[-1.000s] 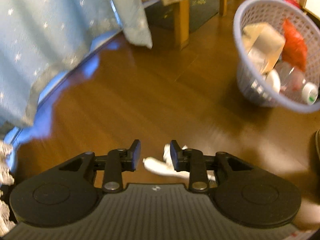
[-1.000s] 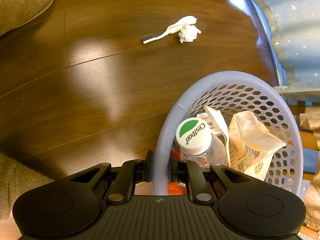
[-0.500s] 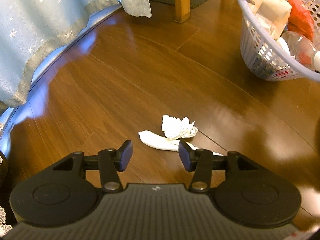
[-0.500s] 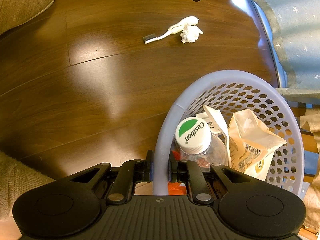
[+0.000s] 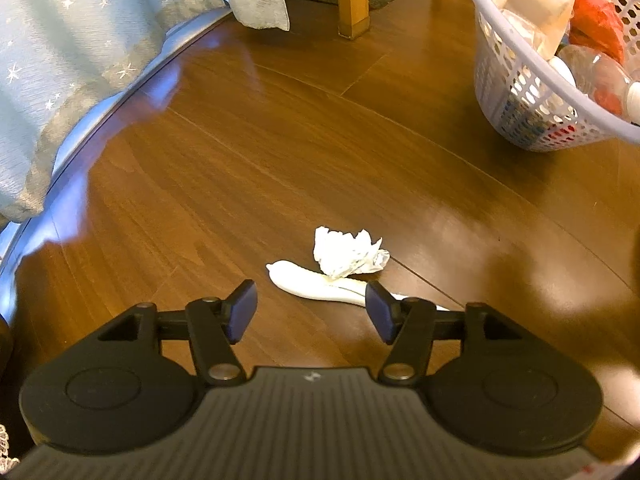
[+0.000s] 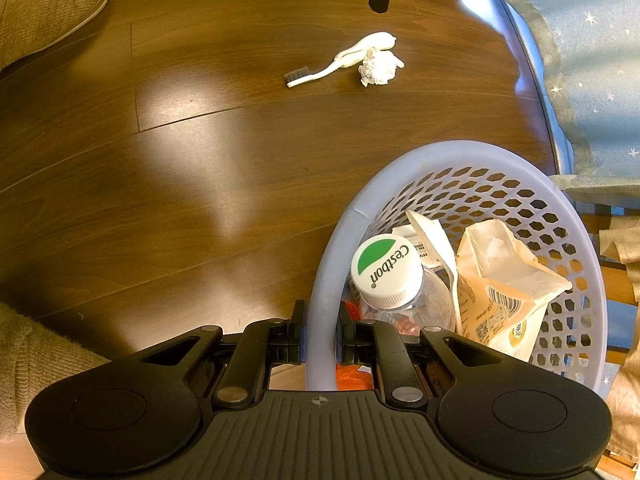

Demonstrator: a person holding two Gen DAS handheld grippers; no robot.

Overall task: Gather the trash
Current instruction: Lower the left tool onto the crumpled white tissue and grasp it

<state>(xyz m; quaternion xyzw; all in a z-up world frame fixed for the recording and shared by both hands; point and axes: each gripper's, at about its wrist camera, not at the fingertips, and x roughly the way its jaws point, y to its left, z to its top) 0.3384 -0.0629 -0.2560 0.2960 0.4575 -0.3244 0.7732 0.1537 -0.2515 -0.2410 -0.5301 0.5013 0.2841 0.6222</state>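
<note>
White toothbrush (image 5: 316, 286) and crumpled tissue (image 5: 348, 256) lie touching on the wood floor (image 5: 280, 168), just ahead of my left gripper (image 5: 312, 308); its jaws have just been opening, nothing between them. My right gripper (image 6: 320, 338) is clamped on the lavender basket (image 6: 324, 292) rim, bottle (image 6: 394, 280) and pouch (image 6: 504, 284) inside.

Left claw (image 5: 311, 312): jaws apart and just been opening, nothing between them.
Toothbrush (image 5: 316, 286): flat on the wooden floor (image 5: 280, 168), just beyond the claw.
Crumpled tissue (image 5: 346, 256): touching the toothbrush.
Basket (image 5: 516, 100): upper right, filled with trash.
</note>
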